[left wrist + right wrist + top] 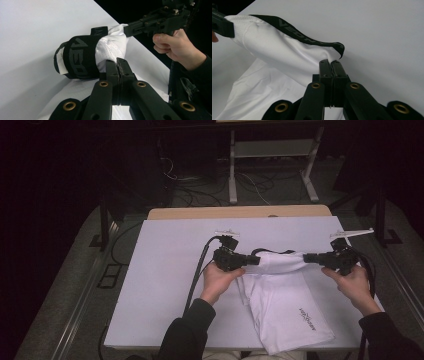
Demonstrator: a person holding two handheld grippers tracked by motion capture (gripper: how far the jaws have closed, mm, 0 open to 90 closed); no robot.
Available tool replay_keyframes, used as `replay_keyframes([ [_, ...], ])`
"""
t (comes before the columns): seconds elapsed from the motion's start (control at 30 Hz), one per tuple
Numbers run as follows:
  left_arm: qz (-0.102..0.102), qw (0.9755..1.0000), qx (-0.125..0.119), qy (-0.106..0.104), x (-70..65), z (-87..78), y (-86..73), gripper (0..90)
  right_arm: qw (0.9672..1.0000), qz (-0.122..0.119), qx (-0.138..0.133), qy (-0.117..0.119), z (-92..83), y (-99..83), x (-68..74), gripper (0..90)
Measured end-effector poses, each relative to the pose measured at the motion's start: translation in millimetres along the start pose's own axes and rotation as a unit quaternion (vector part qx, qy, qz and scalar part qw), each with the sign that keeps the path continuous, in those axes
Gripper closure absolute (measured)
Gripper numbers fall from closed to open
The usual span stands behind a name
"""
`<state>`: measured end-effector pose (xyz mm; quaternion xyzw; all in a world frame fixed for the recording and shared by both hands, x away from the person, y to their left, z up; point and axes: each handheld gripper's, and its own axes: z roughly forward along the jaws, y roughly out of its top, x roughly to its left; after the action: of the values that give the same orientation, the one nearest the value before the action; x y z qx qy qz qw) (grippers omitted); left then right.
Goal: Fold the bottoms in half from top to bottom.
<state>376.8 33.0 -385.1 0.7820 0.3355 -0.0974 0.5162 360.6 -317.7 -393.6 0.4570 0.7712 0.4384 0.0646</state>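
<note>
I hold the white shorts (280,290) over the white bench (165,270). My left gripper (256,260) has its fingers (117,72) pinched tight on one end of the black waistband (80,57). My right gripper (306,258) pinches the other end. The top is lifted and stretched between them. The rest lies on the bench, near me.

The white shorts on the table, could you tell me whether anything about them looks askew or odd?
Nothing looks damaged. The white shorts hang unevenly: the left gripper and right gripper pinch the waist end and lift it, so the black waistband bunches and twists while the rest lies rumpled on the table.
</note>
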Motion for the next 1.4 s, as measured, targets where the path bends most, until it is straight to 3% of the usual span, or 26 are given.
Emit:
replay_keyframes([
  [0.4, -0.007, 0.9998, -0.003, -0.019, -4.8, 3.1, -9.5, 88.0, 0.9999, 0.004, 0.009, 0.011, -1.1, -10.6, -2.1, 87.7],
  [0.5, -0.022, 0.999, -0.015, -0.036, -5.4, 3.6, -11.8, 88.0, 0.9998, 0.004, 0.012, 0.012, -1.7, -13.0, -2.6, 87.7],
  [0.87, -0.018, 0.9986, -0.012, -0.049, -10.8, 3.5, -19.2, 88.0, 0.9996, 0.004, 0.016, 0.022, -6.3, -20.8, -0.4, 87.7],
  [1.17, -0.038, 0.9968, -0.018, -0.068, -11.8, 4.2, -38.9, 88.0, 0.9992, -0.003, 0.029, 0.027, -5.6, -26.6, 4.5, 87.7],
  [1.4, -0.044, 0.9966, -0.017, -0.068, -12.2, 3.8, -54.1, 87.9, 0.9988, -0.008, 0.035, 0.033, -6.9, -31.9, 8.9, 87.6],
])
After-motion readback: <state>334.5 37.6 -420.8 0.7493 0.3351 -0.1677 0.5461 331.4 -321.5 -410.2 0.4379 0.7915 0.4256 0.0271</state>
